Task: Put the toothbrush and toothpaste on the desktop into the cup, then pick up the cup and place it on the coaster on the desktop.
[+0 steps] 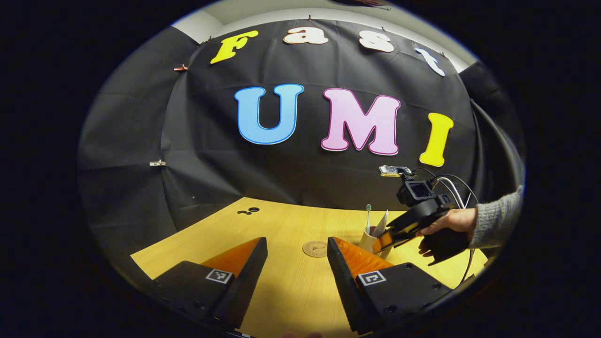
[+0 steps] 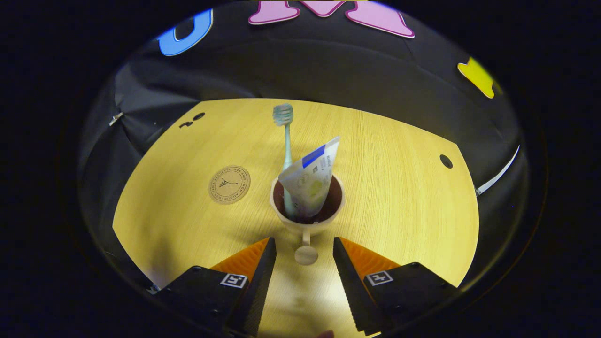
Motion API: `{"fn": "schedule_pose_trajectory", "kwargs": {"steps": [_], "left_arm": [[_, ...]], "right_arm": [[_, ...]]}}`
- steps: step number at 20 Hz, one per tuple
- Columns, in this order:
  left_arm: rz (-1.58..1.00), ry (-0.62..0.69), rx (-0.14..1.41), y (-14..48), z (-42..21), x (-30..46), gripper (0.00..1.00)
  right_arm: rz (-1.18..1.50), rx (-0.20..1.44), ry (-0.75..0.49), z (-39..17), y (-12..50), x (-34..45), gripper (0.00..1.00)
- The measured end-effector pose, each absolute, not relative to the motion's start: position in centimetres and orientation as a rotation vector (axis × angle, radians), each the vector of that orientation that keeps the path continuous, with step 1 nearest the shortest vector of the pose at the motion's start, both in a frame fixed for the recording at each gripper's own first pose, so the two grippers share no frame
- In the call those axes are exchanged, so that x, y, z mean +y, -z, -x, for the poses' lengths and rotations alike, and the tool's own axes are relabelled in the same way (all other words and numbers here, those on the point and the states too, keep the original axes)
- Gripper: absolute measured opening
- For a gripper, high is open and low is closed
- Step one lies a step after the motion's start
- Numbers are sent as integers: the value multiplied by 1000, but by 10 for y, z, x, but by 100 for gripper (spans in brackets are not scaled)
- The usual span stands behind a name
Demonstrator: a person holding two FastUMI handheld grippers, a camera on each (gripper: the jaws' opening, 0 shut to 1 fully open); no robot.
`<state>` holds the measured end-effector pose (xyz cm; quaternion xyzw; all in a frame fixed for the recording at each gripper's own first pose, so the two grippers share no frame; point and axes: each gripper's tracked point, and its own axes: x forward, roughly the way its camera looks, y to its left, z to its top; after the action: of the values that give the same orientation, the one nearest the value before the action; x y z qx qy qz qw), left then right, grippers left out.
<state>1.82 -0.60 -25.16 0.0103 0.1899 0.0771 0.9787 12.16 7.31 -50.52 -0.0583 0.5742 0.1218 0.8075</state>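
The counter [image 2: 399, 188] carries everything, and the relation that matters on it is cup to right gripper. The cup [image 2: 307, 223] stands upright straight ahead of the right gripper [image 2: 304, 251], its handle [image 2: 306, 251] pointing back toward the camera and lying in the gap between the spread jaws, which touch nothing. The coaster [image 2: 229, 184] lies flat, to the left of the cup in the right gripper view and apart from it. So the carry, as I judge it, is a short sideways one after closing on the handle. The toothpaste [image 2: 312, 180] tube leans in the cup with its long axis tilted up and right; the toothbrush [image 2: 285, 141] stands nearly vertical beside it, bristles up. The left gripper [image 1: 297, 256] is open and empty, farther from the cup [image 1: 371, 241] than the right gripper [image 1: 382, 239].
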Motion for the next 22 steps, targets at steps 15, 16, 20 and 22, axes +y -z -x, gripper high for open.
{"fn": "schedule_pose_trajectory", "kwargs": {"steps": [15, 16, 20, 22], "left_arm": [[24, -212, 402, 262, -19, 30, 82], [25, -212, 403, 262, -20, 30, 82], [16, -209, 405, 264, -22, 30, 82], [18, -209, 405, 265, -22, 30, 82]], "right_arm": [[167, 1294, -197, -132, 518, 70, 17], [165, 1293, -201, -130, 516, 70, 11], [146, 1264, -199, -132, 517, 72, 14], [130, 1258, -197, -131, 517, 73, 14]]}}
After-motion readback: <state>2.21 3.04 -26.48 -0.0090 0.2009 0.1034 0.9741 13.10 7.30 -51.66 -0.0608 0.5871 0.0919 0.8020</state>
